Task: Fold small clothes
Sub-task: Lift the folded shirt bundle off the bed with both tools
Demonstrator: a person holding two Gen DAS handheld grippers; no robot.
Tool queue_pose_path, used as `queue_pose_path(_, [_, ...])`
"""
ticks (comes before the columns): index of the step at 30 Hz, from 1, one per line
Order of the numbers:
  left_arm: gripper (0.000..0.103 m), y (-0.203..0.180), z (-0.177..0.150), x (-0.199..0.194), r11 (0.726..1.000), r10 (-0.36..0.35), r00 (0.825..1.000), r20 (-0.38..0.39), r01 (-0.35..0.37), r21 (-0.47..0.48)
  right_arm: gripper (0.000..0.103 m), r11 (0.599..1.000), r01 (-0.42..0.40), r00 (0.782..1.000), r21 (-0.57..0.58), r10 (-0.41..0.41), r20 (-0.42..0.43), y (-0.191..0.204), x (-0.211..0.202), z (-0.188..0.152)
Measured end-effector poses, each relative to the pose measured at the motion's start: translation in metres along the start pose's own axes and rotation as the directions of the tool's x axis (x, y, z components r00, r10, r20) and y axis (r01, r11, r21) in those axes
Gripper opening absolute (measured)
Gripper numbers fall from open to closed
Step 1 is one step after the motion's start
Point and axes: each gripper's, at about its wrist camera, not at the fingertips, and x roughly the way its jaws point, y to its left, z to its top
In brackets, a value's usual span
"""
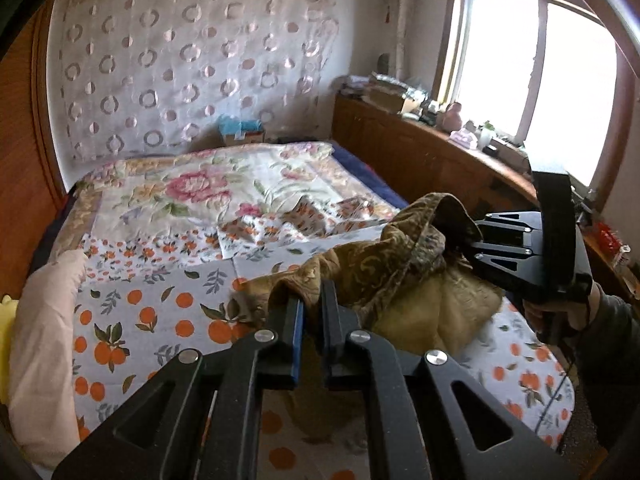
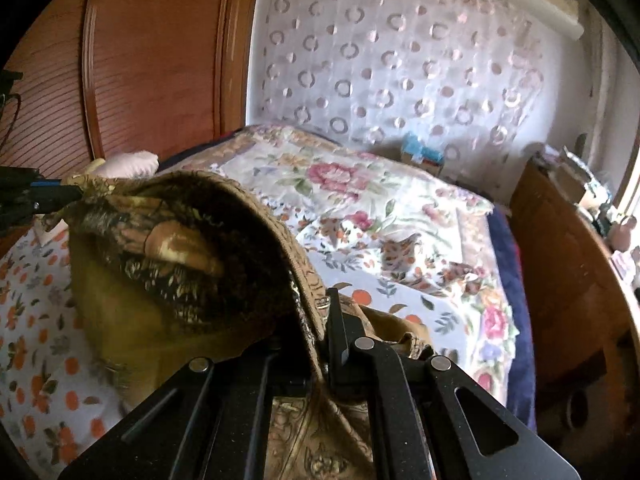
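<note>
A small brown-and-gold patterned garment (image 1: 404, 264) with an olive lining hangs between my two grippers above the bed. My left gripper (image 1: 312, 300) is shut on one edge of it at the left. My right gripper (image 1: 464, 240) is shut on the opposite edge at the right. In the right wrist view the garment (image 2: 180, 256) opens like a pouch, and my right gripper (image 2: 320, 312) pinches its rim. The left gripper (image 2: 60, 192) shows at the far left, holding the other corner.
The bed has an orange-print sheet (image 1: 132, 320) and a floral quilt (image 1: 192, 188). A pink pillow (image 1: 44, 344) lies at the left. A cluttered wooden ledge (image 1: 440, 148) runs along the right under the window. A wooden headboard (image 2: 152, 60) stands behind.
</note>
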Motion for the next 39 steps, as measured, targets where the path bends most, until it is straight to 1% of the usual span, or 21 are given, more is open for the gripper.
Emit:
queue_pose_path(2, [0.011, 0.008, 0.001, 0.011, 1.000, -0.010, 1.000, -0.027, 0.010, -0.007, 0.005, 1.000, -0.005, 1.000, 0.012, 0.005, -0.017, -0.010, 0.012, 0.003])
queue_pose_path(3, [0.018, 0.012, 0.001, 0.015, 1.000, -0.013, 0.999, -0.036, 0.012, -0.010, 0.005, 1.000, -0.014, 1.000, 0.027, 0.014, -0.026, -0.023, 0.013, 0.002])
queue_pose_path(4, [0.029, 0.016, 0.000, 0.017, 1.000, -0.013, 0.999, -0.037, 0.012, -0.016, 0.005, 0.999, -0.021, 0.999, 0.042, 0.022, -0.038, -0.027, 0.018, 0.003])
queue_pose_path(5, [0.035, 0.017, 0.000, 0.016, 1.000, -0.017, 0.999, -0.036, 0.016, -0.022, 0.009, 0.999, -0.021, 0.999, 0.050, 0.023, -0.042, -0.028, 0.018, 0.002])
queue_pose_path(7, [0.058, 0.022, -0.001, 0.019, 0.999, -0.025, 0.999, -0.039, 0.024, -0.029, 0.017, 0.998, -0.013, 0.999, 0.062, 0.016, -0.038, -0.029, 0.020, 0.005])
queue_pose_path(8, [0.063, 0.022, -0.001, 0.020, 0.999, -0.021, 0.999, -0.040, 0.020, -0.026, 0.026, 0.997, -0.023, 0.999, 0.073, 0.025, -0.034, -0.031, 0.020, 0.006])
queue_pose_path(9, [0.066, 0.023, 0.000, 0.022, 1.000, -0.020, 0.999, -0.043, 0.019, -0.020, 0.038, 0.995, -0.042, 0.999, 0.088, 0.045, -0.025, -0.034, 0.019, 0.008])
queue_pose_path(11, [0.067, 0.024, 0.000, 0.026, 1.000, -0.022, 0.998, -0.053, 0.021, -0.011, 0.048, 0.992, -0.040, 0.999, 0.118, 0.040, -0.002, -0.039, 0.017, 0.011])
queue_pose_path(13, [0.067, 0.026, -0.001, 0.029, 1.000, -0.022, 0.998, -0.059, 0.022, -0.008, 0.049, 0.992, -0.010, 1.000, 0.126, 0.007, 0.024, -0.049, 0.011, 0.014])
queue_pose_path(15, [0.067, 0.028, -0.002, 0.040, 1.000, -0.015, 0.996, -0.088, 0.015, 0.000, 0.050, 0.989, 0.062, 0.997, 0.133, -0.067, 0.027, -0.056, 0.002, 0.017])
queue_pose_path(16, [0.067, 0.029, -0.002, 0.046, 1.000, -0.012, 0.995, -0.102, 0.013, 0.004, 0.050, 0.986, 0.085, 0.995, 0.144, -0.091, 0.036, -0.059, -0.004, 0.018])
queue_pose_path(17, [0.067, 0.031, -0.004, 0.053, 1.000, -0.011, 0.992, -0.123, 0.012, 0.011, 0.050, 0.982, 0.087, 0.995, 0.165, -0.095, 0.039, -0.061, -0.011, 0.017])
queue_pose_path(20, [0.067, 0.035, -0.005, 0.068, 1.000, -0.003, 0.988, -0.152, 0.005, 0.014, 0.052, 0.981, 0.030, 0.998, 0.193, -0.038, 0.040, -0.057, -0.023, 0.008])
queue_pose_path(21, [0.067, 0.038, -0.006, 0.071, 1.000, 0.005, 0.988, -0.157, -0.003, 0.013, 0.052, 0.981, 0.028, 0.999, 0.191, -0.035, 0.033, -0.054, -0.022, 0.005])
queue_pose_path(24, [0.067, 0.042, -0.007, 0.078, 1.000, 0.011, 0.986, -0.168, -0.010, 0.007, 0.052, 0.983, 0.047, 0.999, 0.178, -0.046, -0.008, -0.054, -0.016, -0.004])
queue_pose_path(27, [0.067, 0.047, -0.007, 0.086, 1.000, 0.014, 0.984, -0.179, -0.013, 0.005, 0.052, 0.976, 0.042, 0.999, 0.213, -0.034, -0.042, -0.069, -0.005, -0.005])
queue_pose_path(30, [0.067, 0.050, -0.007, 0.097, 1.000, 0.020, 0.979, -0.202, -0.019, 0.005, 0.052, 0.969, 0.103, 0.992, 0.224, -0.082, -0.101, -0.083, 0.010, -0.002])
queue_pose_path(32, [0.067, 0.051, -0.009, 0.102, 1.000, 0.009, 0.975, -0.220, -0.010, -0.006, 0.052, 0.962, 0.065, 0.993, 0.264, -0.036, -0.113, -0.089, 0.012, -0.003])
queue_pose_path(33, [0.067, 0.052, -0.010, 0.105, 1.000, -0.002, 0.974, -0.228, -0.001, -0.014, 0.053, 0.960, 0.057, 0.994, 0.273, -0.028, -0.109, -0.091, 0.011, -0.003])
queue_pose_path(36, [0.068, 0.057, -0.012, 0.110, 0.998, -0.037, 0.968, -0.250, 0.025, -0.049, 0.056, 0.963, 0.060, 0.994, 0.264, -0.034, -0.103, -0.089, 0.007, -0.003])
queue_pose_path(39, [0.068, 0.057, -0.012, 0.112, 0.999, -0.039, 0.969, -0.245, 0.029, -0.047, 0.058, 0.964, 0.042, 0.992, 0.263, -0.010, -0.123, -0.084, 0.011, -0.008])
